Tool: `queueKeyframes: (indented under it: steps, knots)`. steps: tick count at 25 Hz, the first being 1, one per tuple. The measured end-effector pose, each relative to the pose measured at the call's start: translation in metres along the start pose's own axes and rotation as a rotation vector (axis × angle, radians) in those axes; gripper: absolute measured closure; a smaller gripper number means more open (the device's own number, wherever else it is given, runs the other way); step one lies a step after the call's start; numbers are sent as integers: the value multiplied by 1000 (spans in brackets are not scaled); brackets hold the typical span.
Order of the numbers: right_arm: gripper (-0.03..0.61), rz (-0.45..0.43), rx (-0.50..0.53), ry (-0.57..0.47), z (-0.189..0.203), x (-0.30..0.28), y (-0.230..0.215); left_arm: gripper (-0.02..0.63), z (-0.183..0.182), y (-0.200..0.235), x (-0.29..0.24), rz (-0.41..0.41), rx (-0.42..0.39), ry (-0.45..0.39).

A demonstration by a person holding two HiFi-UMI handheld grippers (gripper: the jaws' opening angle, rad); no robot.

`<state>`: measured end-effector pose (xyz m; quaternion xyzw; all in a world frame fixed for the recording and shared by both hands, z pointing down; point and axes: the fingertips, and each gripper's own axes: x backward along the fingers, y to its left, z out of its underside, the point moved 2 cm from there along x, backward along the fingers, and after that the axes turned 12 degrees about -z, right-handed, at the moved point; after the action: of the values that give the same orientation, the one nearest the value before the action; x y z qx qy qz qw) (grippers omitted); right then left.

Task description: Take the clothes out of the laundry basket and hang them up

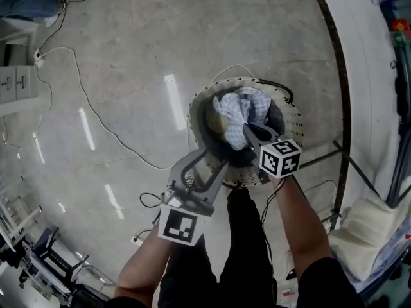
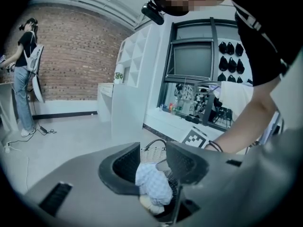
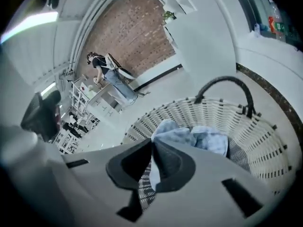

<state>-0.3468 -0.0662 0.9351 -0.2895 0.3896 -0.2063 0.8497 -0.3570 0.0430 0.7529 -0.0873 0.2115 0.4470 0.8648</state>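
A white wicker laundry basket [image 1: 292, 117] with a dark handle [image 3: 227, 82] stands on the floor under me. My right gripper [image 1: 246, 128] is shut on a pale blue checked garment [image 1: 241, 111], which rises bunched out of the basket. In the right gripper view the cloth [image 3: 189, 137] runs from the closed jaws of the right gripper [image 3: 151, 145] toward the basket [image 3: 265, 150]. My left gripper [image 1: 220, 165] hovers over the near rim with its jaws apart. Through that gap in the left gripper [image 2: 154, 157] the checked garment [image 2: 152, 183] shows, beyond the pads and not pinched.
White cables [image 1: 83, 101] trail over the glossy floor at the left. A black rail [image 1: 343, 108] and a pale cushion-like bundle [image 1: 369, 236] stand to the right of the basket. Another person [image 2: 26, 74] stands far off by a brick wall, beyond a white counter [image 2: 128, 108].
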Motion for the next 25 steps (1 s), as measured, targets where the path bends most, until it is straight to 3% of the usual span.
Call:
queueKeyframes:
  steps: [9,14,25]
  knots:
    - [555,-39,-24,-149,-59,62,57,452,-50,-6,28,-17,20,-17]
    - [555,-90,-31,-266,-101,107,98,453,-82,-8,39,2,-32,-18]
    - [555,-215,115,-432,-190,230,222,448,-186,-21,75,25,-110,-102]
